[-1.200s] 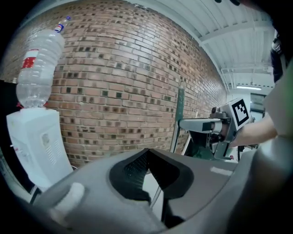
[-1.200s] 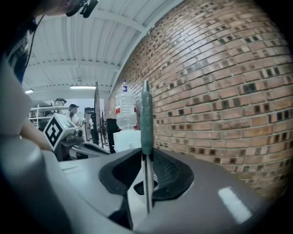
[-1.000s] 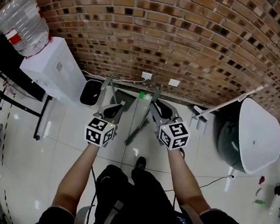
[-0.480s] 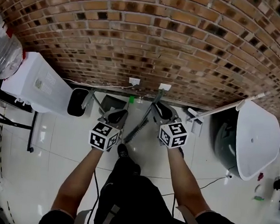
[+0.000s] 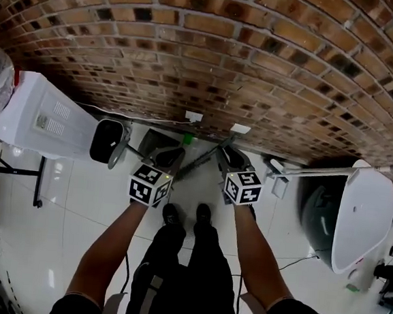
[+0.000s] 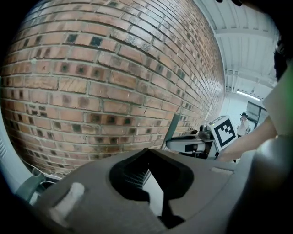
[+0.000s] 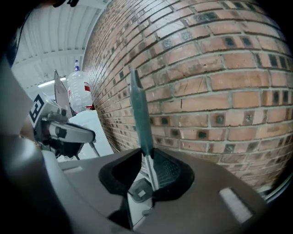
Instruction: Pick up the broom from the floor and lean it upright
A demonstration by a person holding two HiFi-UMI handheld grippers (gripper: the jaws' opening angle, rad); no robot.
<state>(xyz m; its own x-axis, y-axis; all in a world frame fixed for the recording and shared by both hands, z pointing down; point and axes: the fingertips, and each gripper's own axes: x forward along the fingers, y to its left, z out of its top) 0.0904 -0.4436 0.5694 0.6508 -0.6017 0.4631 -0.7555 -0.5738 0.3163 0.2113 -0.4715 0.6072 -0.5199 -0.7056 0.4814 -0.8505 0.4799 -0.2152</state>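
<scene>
Our right gripper [image 7: 149,176] is clamped on the broom [image 7: 139,114]. Its green handle comes up out of the notch between the jaws, snug against the ribbed right pad, and stands in front of the brick wall [image 5: 246,61]. We can't tell if the tip touches the bricks. From the head view the rest of the broom slants down and left between the two grippers, ending just beside the left gripper [image 6: 153,176], and whether that low end meets the floor we can't make out. The left one's jaws are nearly together with only a sliver of pale floor showing through and nothing in them. On to the containers: a dark grey pan-like thing [image 5: 158,141] sits at the foot of the wall right ahead of the left gripper, and it looks bare inside. Left of it a bin [image 5: 107,141] stands just beside the white water dispenser [image 5: 39,115], but its inside is plain black, so we can't tell what it holds. The clear bottle [image 7: 80,89] on top of the dispenser has a red label, and its level isn't readable. Two white sockets [image 5: 194,116] sit low on the wall. For room, the white tile floor [image 5: 77,197] is open to our left out to a black frame [image 5: 41,177]. On the right a big white rounded shell [image 5: 366,209] and its thin white bar [image 5: 318,172] crowd in near the right arm.
</scene>
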